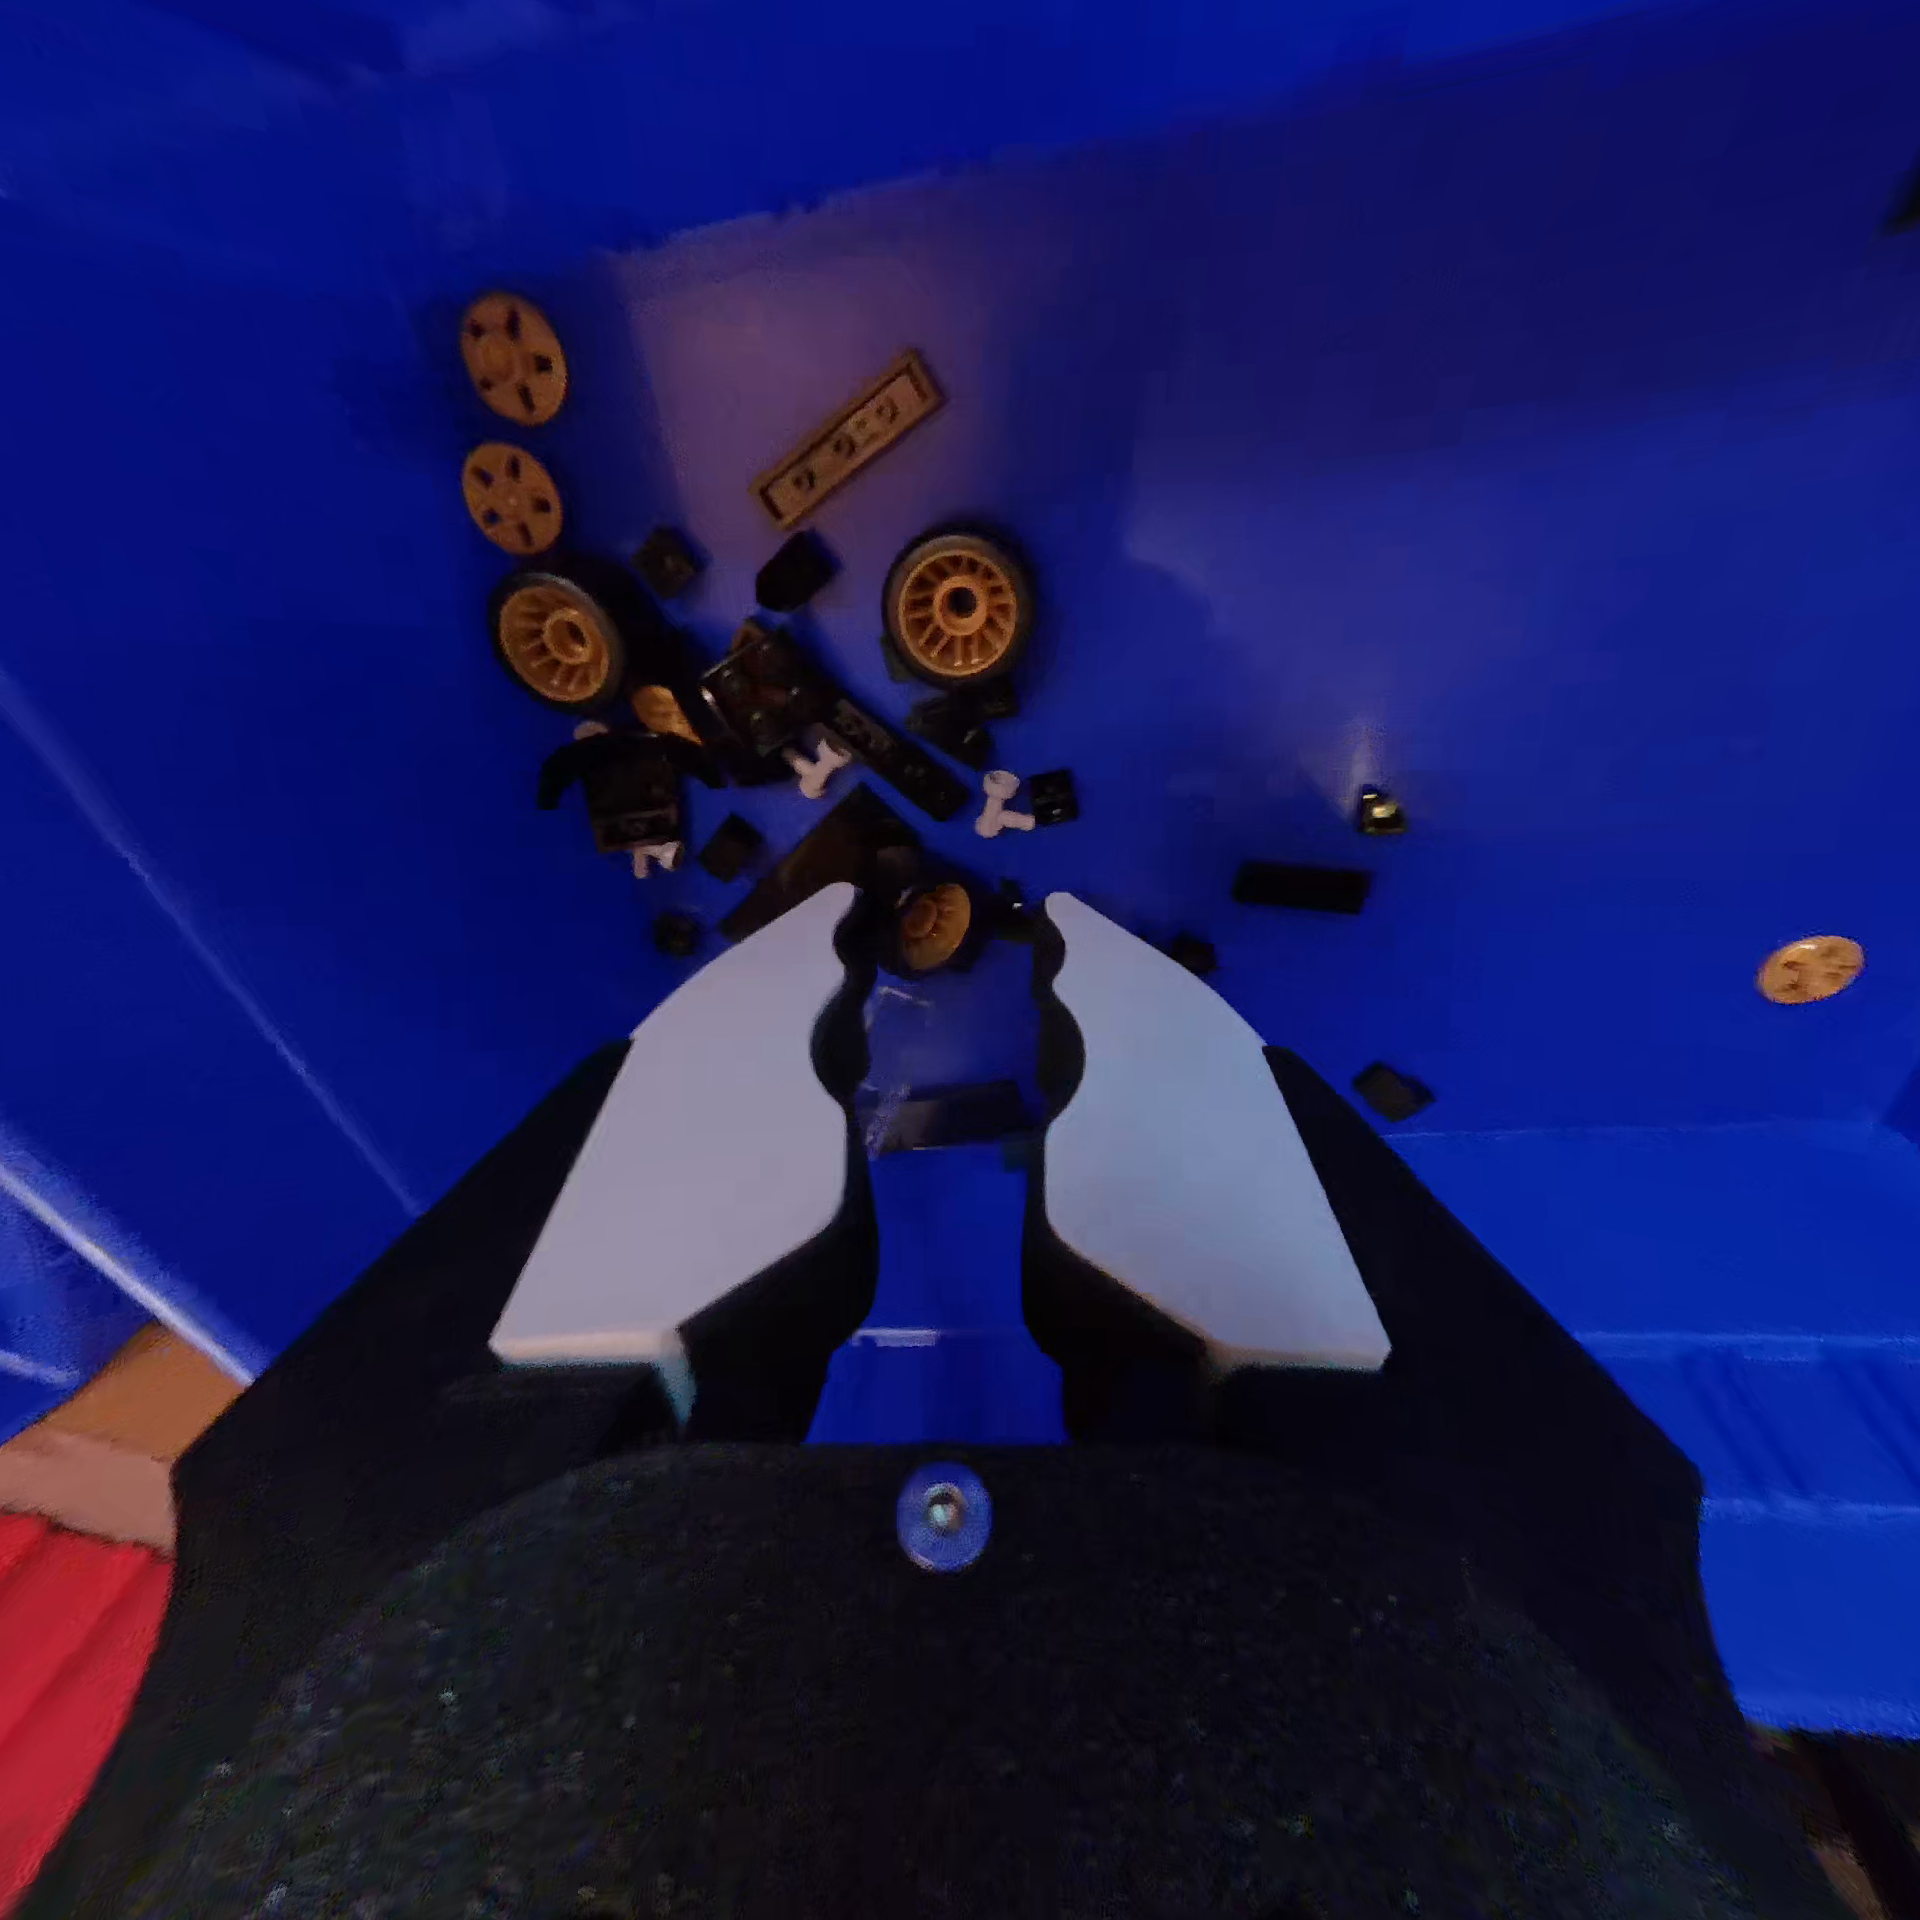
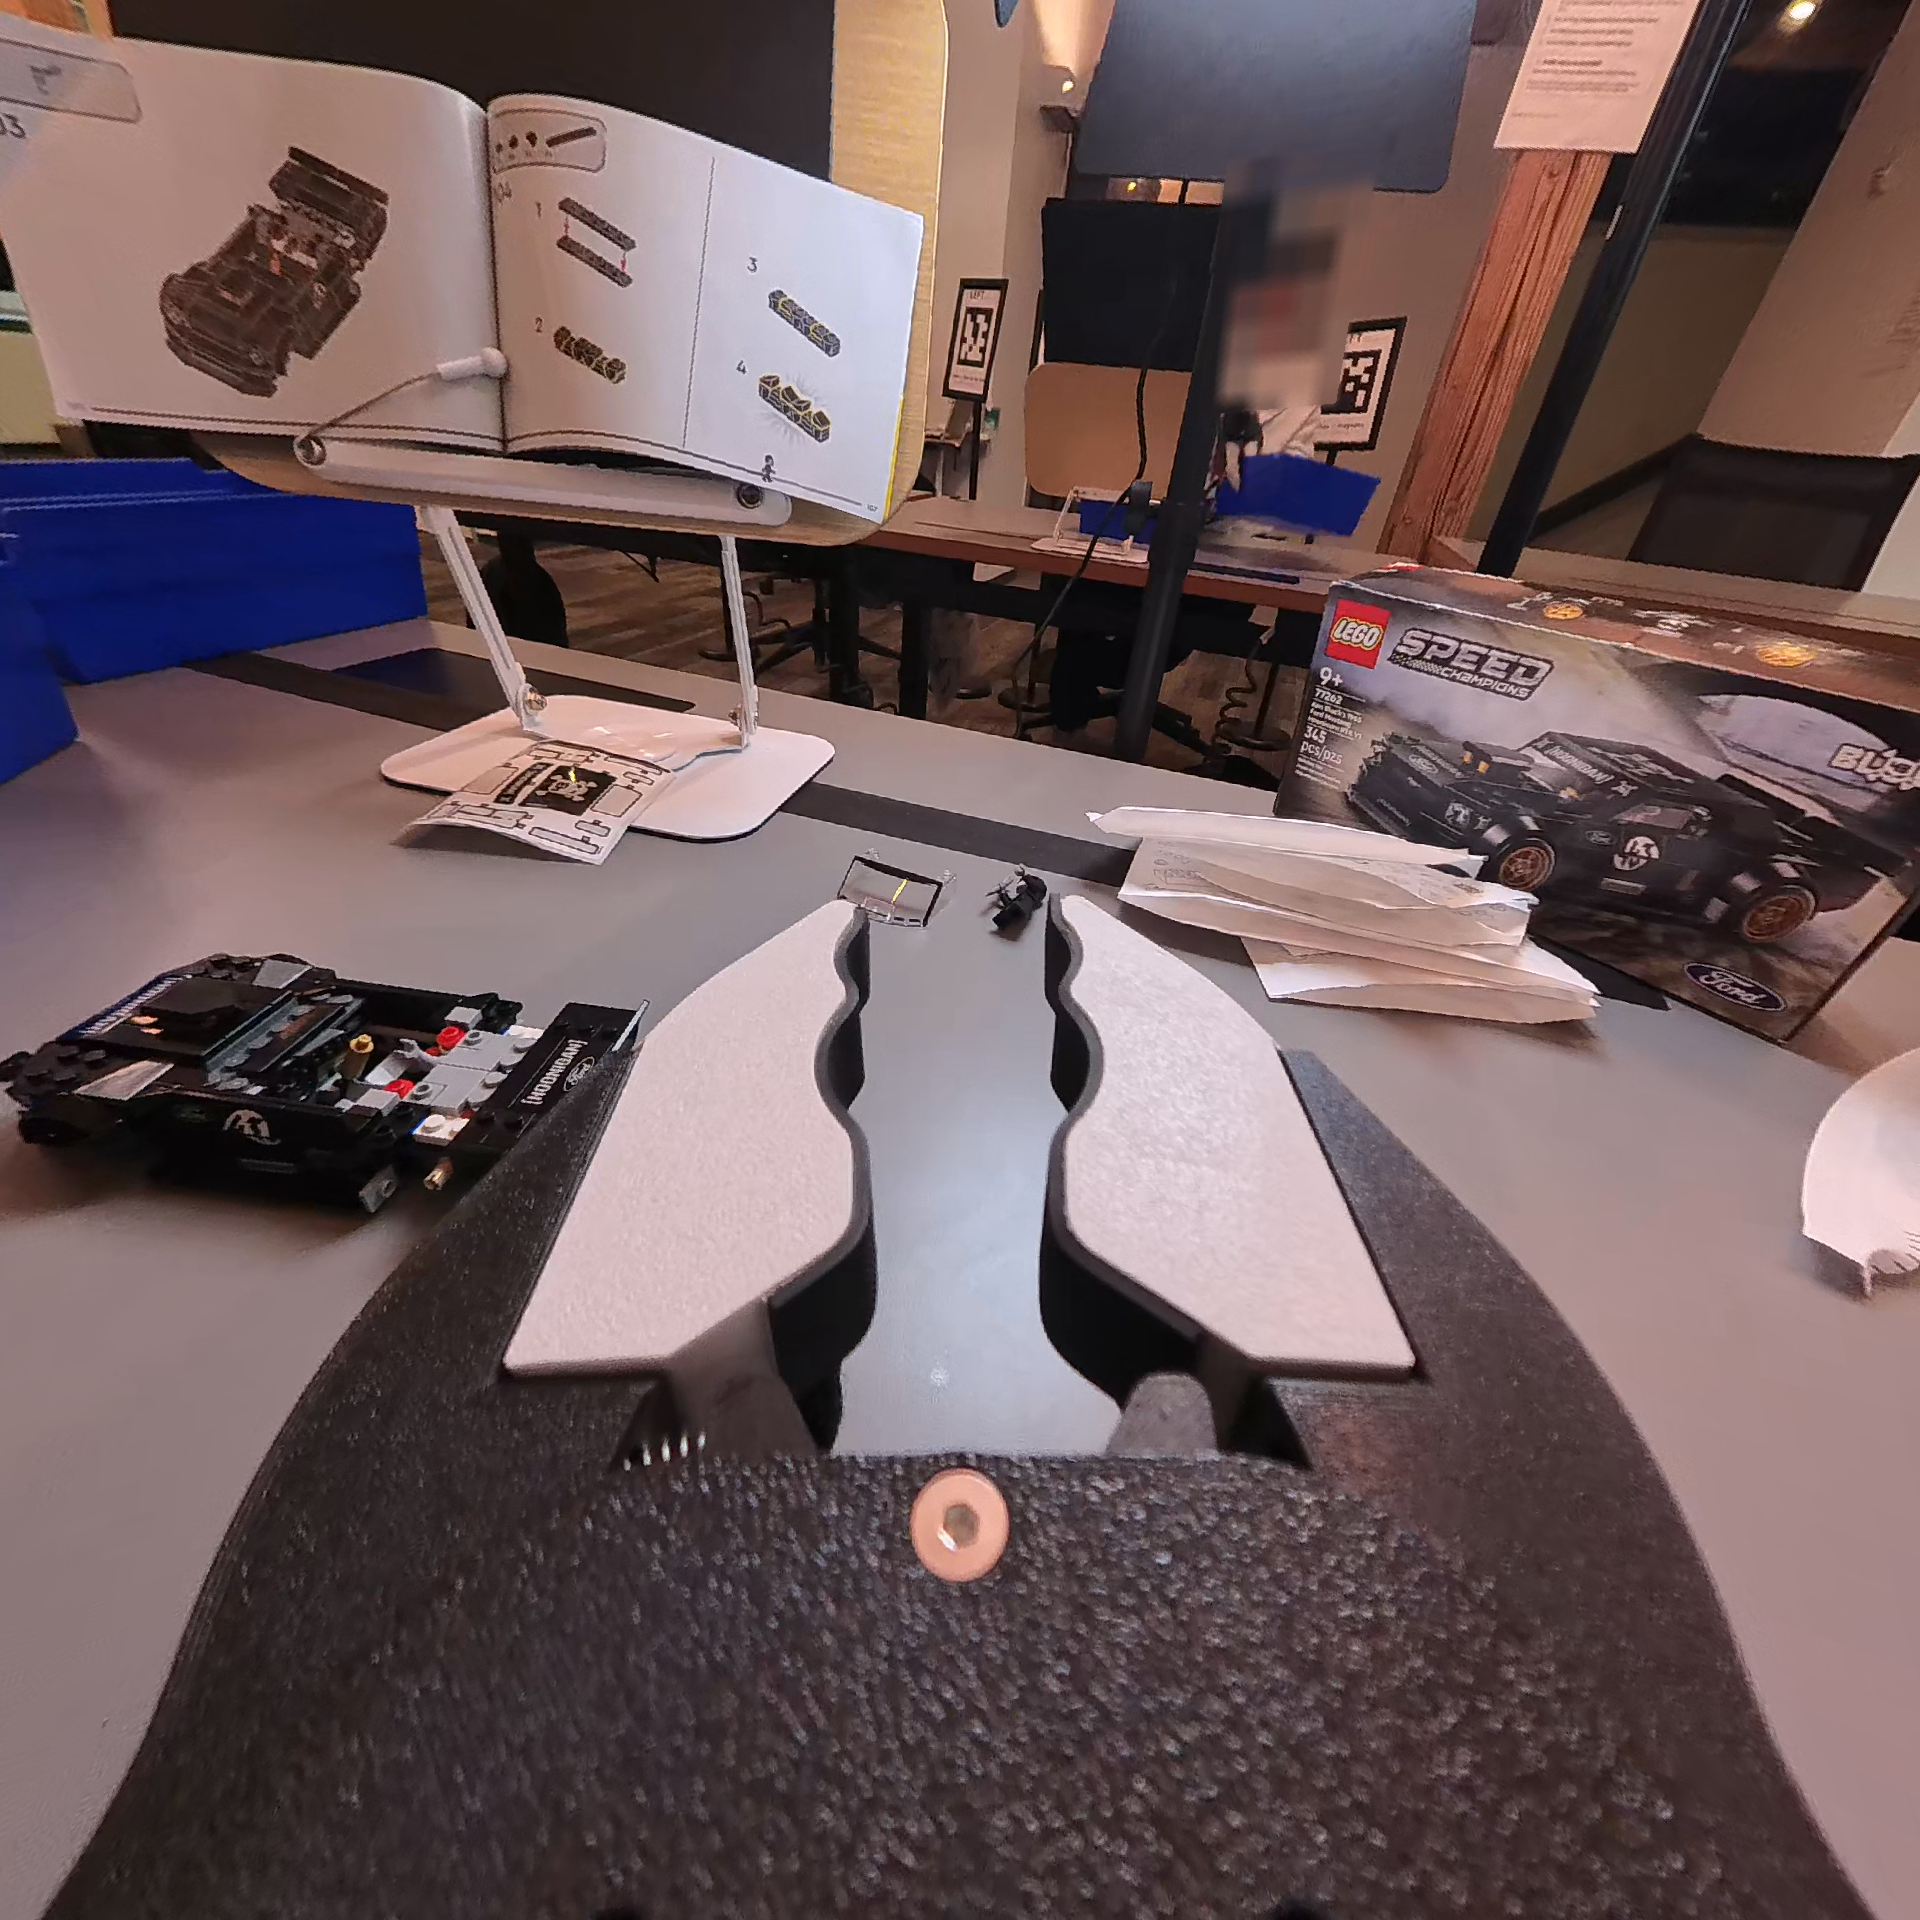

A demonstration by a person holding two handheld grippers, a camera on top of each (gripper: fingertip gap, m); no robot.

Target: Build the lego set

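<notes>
My left gripper (image 1: 940, 914) hung open around a small gold wheel (image 1: 928, 925) in the blue bin (image 1: 1455, 416); I judged squaring on it before squeezing best, while my right gripper (image 2: 956, 914) waited open above the desk (image 2: 312, 1403).

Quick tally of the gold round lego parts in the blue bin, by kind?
Flat gold discs: 3
Gold-rimmed wheels with tyres: 3
Total: 6
One wheel sits between the left gripper jaws, which are open.
</notes>
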